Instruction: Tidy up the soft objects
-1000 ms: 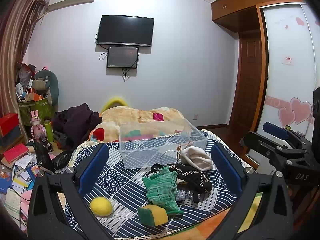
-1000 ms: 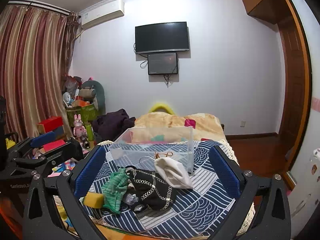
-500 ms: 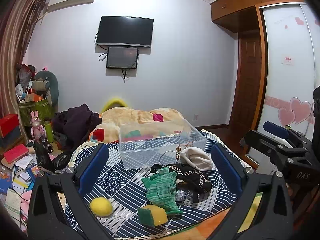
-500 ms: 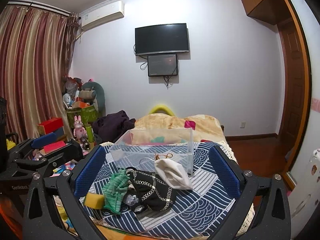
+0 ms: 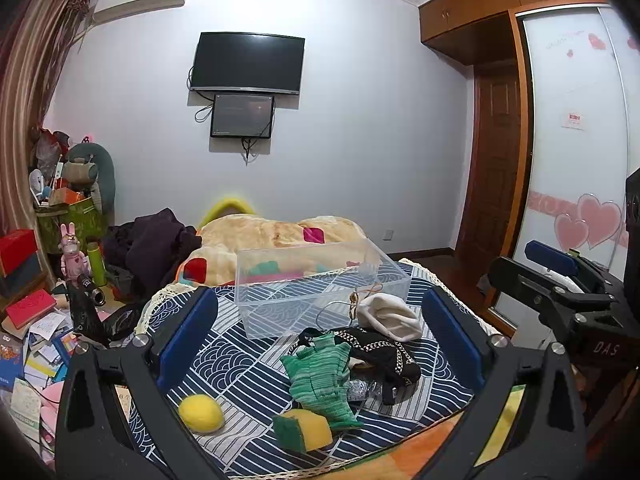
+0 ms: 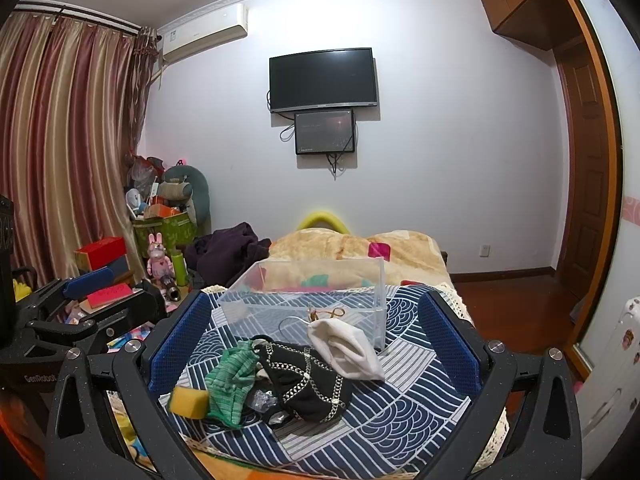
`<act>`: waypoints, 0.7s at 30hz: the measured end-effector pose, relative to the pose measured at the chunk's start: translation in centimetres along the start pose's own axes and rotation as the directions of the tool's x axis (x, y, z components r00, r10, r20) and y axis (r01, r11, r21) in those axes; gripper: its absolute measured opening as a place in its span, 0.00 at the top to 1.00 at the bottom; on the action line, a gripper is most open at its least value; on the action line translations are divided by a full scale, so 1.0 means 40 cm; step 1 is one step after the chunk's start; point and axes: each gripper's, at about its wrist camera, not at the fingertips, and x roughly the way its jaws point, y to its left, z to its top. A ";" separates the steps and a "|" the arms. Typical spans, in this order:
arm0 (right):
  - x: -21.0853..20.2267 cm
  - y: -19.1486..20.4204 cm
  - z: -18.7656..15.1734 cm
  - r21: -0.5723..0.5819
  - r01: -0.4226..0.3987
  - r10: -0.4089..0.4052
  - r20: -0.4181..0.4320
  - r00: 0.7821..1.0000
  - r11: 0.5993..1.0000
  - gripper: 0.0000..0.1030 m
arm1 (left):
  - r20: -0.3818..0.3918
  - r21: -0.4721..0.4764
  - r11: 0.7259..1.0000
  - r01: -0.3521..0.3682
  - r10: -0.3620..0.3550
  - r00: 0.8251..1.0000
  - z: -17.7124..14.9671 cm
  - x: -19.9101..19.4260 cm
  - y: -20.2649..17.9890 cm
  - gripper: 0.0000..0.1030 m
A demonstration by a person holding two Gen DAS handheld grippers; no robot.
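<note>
A clear plastic box (image 5: 320,286) (image 6: 308,300) stands empty on a blue-and-white patterned cloth (image 5: 236,364) (image 6: 404,392). In front of it lie a white cloth pouch (image 5: 388,316) (image 6: 346,346), a black chain-patterned item (image 5: 380,352) (image 6: 312,384), a green knitted piece (image 5: 320,376) (image 6: 234,376), a yellow-green sponge (image 5: 304,428) (image 6: 188,400) and a yellow ball (image 5: 200,412). My left gripper (image 5: 320,344) is open and empty above the pile. My right gripper (image 6: 312,336) is open and empty too.
A beige blanket (image 5: 280,232) lies on the bed behind the box. Dark clothes (image 5: 156,240) are heaped to the left. Books, toys and boxes (image 5: 36,312) clutter the floor at left. A wooden door (image 5: 492,160) and wardrobe stand at right.
Both views have shifted only slightly; the objects on the cloth have not moved and both grippers stay open.
</note>
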 end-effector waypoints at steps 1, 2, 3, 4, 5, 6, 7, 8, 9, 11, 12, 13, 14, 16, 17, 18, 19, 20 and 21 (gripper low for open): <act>0.000 0.000 0.002 0.000 0.000 0.000 0.000 1.000 1.000 0.00 | 0.000 0.000 1.000 0.000 0.000 1.000 0.000 0.000 0.000 0.00; 0.000 0.000 0.001 0.000 0.000 0.000 0.000 1.000 1.000 0.00 | 0.000 -0.001 1.000 0.000 0.000 1.000 0.001 0.001 0.000 0.00; -0.001 0.000 0.001 0.001 0.000 0.000 0.001 1.000 1.000 0.00 | 0.000 -0.001 1.000 0.000 0.000 1.000 0.000 0.000 -0.001 0.00; -0.001 0.000 0.002 0.002 0.001 -0.001 0.003 1.000 1.000 0.00 | 0.000 -0.001 1.000 0.000 0.000 1.000 -0.001 0.000 -0.001 0.00; -0.001 -0.001 0.003 0.003 0.002 -0.002 0.005 1.000 1.000 0.00 | 0.000 0.000 1.000 0.000 0.000 1.000 -0.001 0.000 -0.001 0.00; -0.001 -0.001 0.004 0.004 0.003 -0.003 0.007 1.000 1.000 0.00 | 0.000 -0.001 1.000 0.000 0.000 1.000 -0.001 0.000 -0.001 0.00; 0.000 -0.001 0.006 0.005 0.004 -0.004 0.008 1.000 1.000 0.00 | 0.000 -0.001 1.000 0.001 -0.001 1.000 -0.002 0.001 -0.002 0.00; -0.006 -0.001 0.005 0.006 0.005 -0.005 0.010 1.000 1.000 0.00 | 0.000 -0.001 1.000 0.000 0.000 1.000 -0.002 0.000 -0.002 0.00; -0.005 -0.001 0.007 0.006 0.004 -0.004 0.010 1.000 1.000 0.00 | 0.000 -0.001 1.000 0.001 -0.001 1.000 -0.005 0.000 -0.003 0.00; -0.006 -0.002 0.004 0.007 0.001 -0.001 0.009 1.000 1.000 0.00 | 0.000 -0.001 1.000 0.000 0.000 1.000 -0.006 0.000 -0.003 0.00; -0.007 -0.002 0.004 0.008 0.000 0.000 0.010 1.000 1.000 0.00 | 0.000 -0.001 1.000 0.000 0.000 1.000 -0.005 0.001 -0.004 0.00; -0.006 -0.001 0.006 0.007 -0.001 0.001 0.009 1.000 1.000 0.00 | 0.001 -0.001 1.000 0.000 0.000 1.000 -0.006 0.000 -0.003 0.00; -0.008 -0.001 0.002 0.008 -0.003 0.003 0.009 1.000 1.000 0.00 | 0.001 -0.001 1.000 0.000 0.000 1.000 -0.006 0.000 -0.003 0.00; -0.006 -0.001 0.000 0.009 -0.005 0.005 0.008 1.000 1.000 0.00 | 0.000 -0.003 1.000 0.002 -0.002 1.000 -0.009 0.000 -0.004 0.00; -0.005 -0.001 -0.001 0.010 -0.006 0.006 0.007 1.000 1.000 0.00 | -0.001 -0.005 1.000 0.005 -0.005 1.000 -0.011 0.001 -0.004 0.00; -0.004 -0.001 -0.003 0.011 -0.008 0.008 0.006 1.000 1.000 0.00 | -0.003 -0.006 1.000 0.009 -0.009 1.000 -0.012 0.002 -0.003 0.00; -0.002 -0.001 -0.003 0.013 -0.011 0.011 0.003 1.000 1.000 0.00 | -0.005 -0.007 1.000 0.011 -0.011 1.000 -0.016 0.002 -0.004 0.00; -0.001 -0.002 -0.005 0.015 -0.014 0.014 0.001 1.000 1.000 0.00 | -0.007 -0.008 1.000 0.012 -0.012 1.000 -0.019 0.002 -0.004 0.00; 0.002 -0.003 -0.006 0.017 -0.017 0.017 -0.001 1.000 1.000 0.00 | -0.008 -0.008 1.000 0.012 -0.012 1.000 -0.021 0.003 -0.003 0.00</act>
